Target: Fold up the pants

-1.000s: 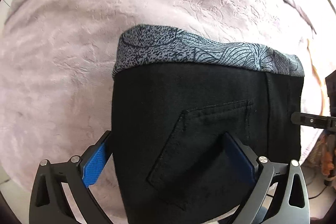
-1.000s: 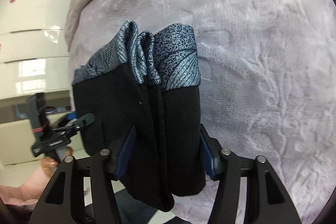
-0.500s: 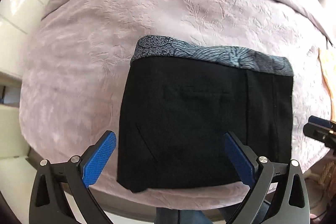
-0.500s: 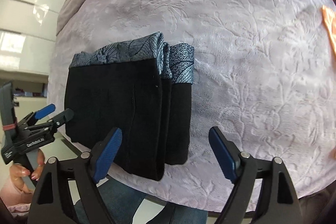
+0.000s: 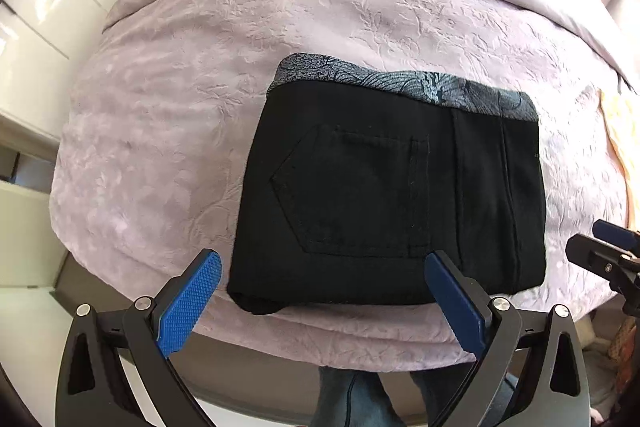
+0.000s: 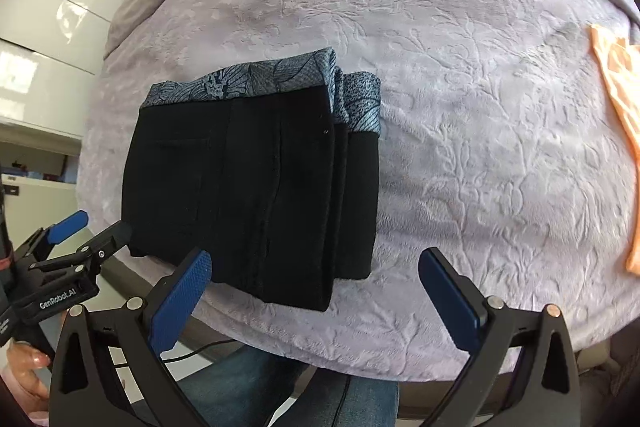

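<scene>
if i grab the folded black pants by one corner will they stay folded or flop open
Probably flop open: the folded black pants are loose stacked layers, edges visibly separate on the right side. Likely soft, not stiff, since the near edge sags over the lavender blanket. Pushed, they would probably drag on the plush texture, not slide.

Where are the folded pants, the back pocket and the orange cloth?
folded pants [image 6: 256,187]: right wrist view, black top layer.
back pocket [image 5: 352,187]: left wrist view, middle of stitched panel.
orange cloth [image 6: 618,83]: right wrist view, upper part, at right edge.

Black pants [image 5: 392,195] with a blue-grey patterned waistband lie folded in a flat rectangle near the bed's front edge.
</scene>
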{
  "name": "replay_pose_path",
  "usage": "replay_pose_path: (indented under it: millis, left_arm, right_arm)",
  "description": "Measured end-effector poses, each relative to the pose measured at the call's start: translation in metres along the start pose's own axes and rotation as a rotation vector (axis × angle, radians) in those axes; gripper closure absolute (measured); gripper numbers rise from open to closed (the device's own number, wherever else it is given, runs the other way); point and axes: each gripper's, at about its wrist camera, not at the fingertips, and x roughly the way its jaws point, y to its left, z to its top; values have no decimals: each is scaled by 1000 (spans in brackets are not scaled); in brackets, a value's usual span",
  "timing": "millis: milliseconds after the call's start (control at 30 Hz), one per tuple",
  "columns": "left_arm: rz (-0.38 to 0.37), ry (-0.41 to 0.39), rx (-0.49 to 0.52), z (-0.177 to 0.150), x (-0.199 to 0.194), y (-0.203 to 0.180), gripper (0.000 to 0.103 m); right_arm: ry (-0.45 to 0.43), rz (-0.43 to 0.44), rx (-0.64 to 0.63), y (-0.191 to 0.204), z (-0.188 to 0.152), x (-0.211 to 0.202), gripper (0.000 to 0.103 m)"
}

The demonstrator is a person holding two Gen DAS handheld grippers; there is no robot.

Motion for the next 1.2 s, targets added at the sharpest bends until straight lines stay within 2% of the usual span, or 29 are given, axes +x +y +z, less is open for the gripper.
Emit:
replay_pose_path:
  millis: [400,633,867,1000,1200]
  left_arm:
    - [-31,16,97,-19,10,19,1]
    - [-25,6,97,-19,8,26,1]
    - [-27,-9,98,-21,7,26,1]
    - [6,-30,107,-22,4,23,1]
    - [-8,-20,106,-24,3,20,1]
  right_arm:
    - [-42,-58,106,40,-33,0,0]
    - [-33,-104,85,60,-39,0,0]
    - [-35,-158,65,64,-42,-3,0]
    - [-36,-179,57,65,-43,-5,0]
    - [-41,-194,64,67,-43,-5,0]
